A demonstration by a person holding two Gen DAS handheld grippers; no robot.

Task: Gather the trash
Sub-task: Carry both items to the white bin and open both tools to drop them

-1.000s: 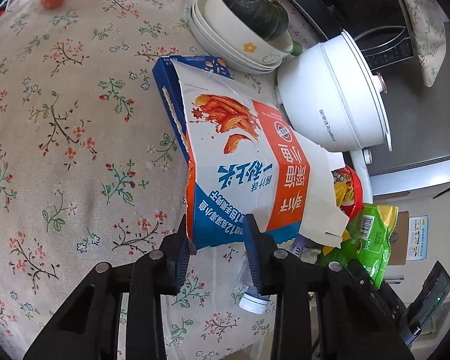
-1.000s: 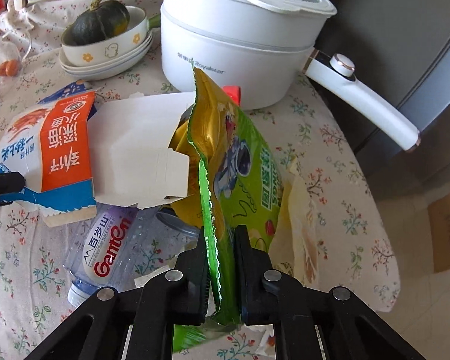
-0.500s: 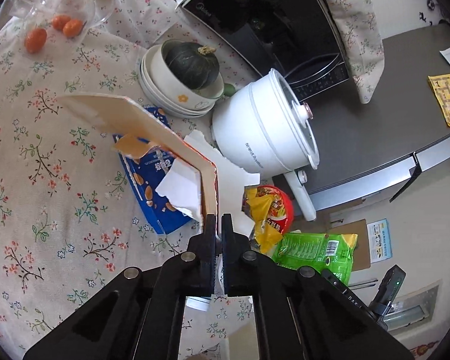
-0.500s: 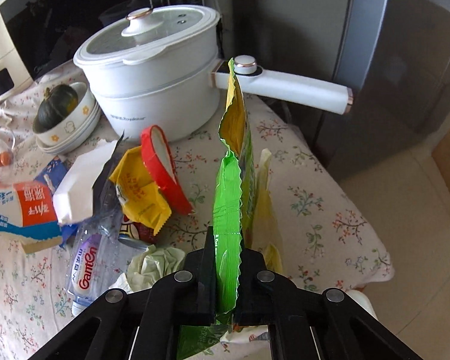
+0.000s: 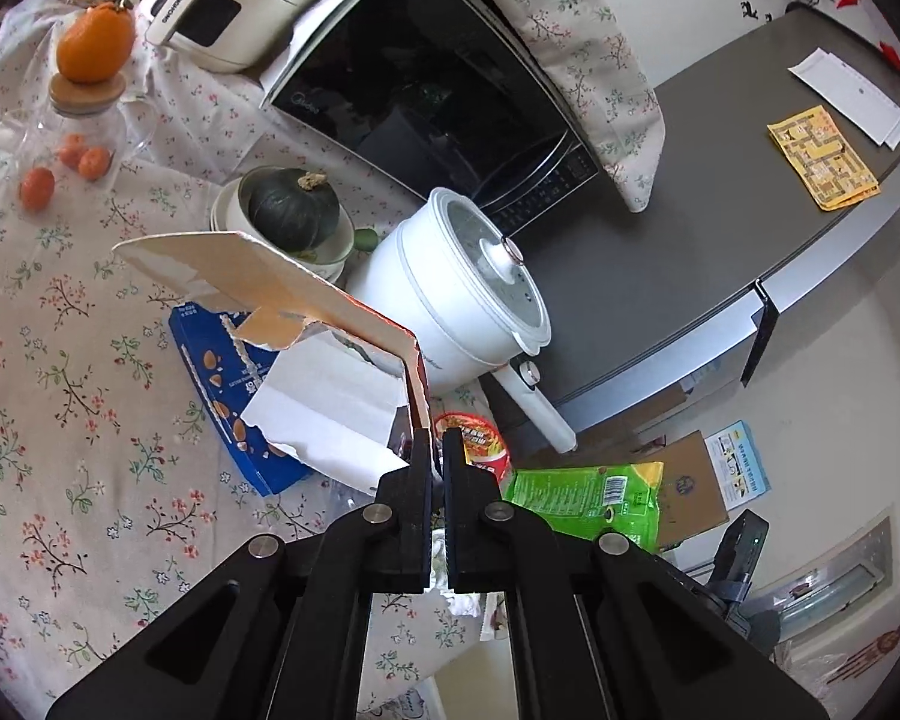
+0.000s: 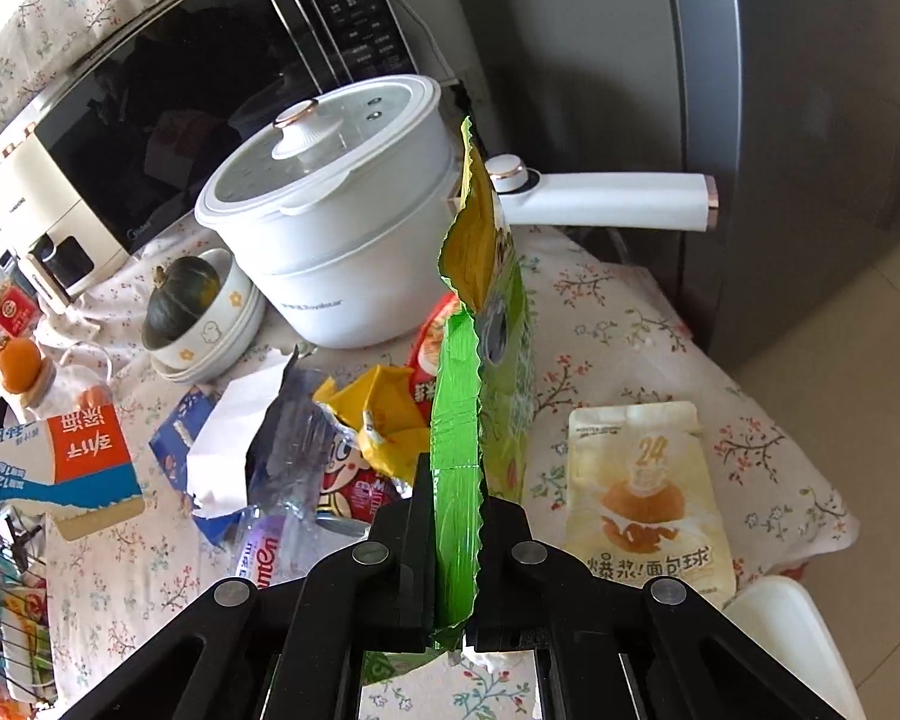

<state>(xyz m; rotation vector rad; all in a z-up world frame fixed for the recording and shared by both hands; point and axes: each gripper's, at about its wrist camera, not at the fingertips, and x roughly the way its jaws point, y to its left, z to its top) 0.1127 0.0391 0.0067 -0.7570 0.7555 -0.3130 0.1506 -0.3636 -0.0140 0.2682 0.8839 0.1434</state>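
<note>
My left gripper [image 5: 437,450] is shut on a flattened orange, blue and white food carton [image 5: 258,285] and holds it well above the table; the carton shows at the left in the right wrist view [image 6: 72,462]. My right gripper [image 6: 456,480] is shut on a green snack bag [image 6: 480,324], held upright above the table; the bag also shows in the left wrist view [image 5: 582,495]. On the floral tablecloth lie a blue box [image 5: 222,384], white paper [image 5: 324,414], a red cup lid [image 5: 471,441], a yellow wrapper [image 6: 384,414], a clear bottle [image 6: 288,528] and a cream pouch [image 6: 648,492].
A white electric pot [image 6: 336,228] with a long handle [image 6: 618,198] stands behind the trash. Stacked bowls with a green squash [image 5: 294,210], a microwave [image 5: 426,90], oranges [image 5: 93,45] and a grey fridge [image 6: 780,90] surround it. A white bin rim [image 6: 774,618] shows at the lower right.
Both grippers have risen higher above the table with their loads. The left gripper closed on the carton and lifted it. The cream pouch now lies uncovered.
</note>
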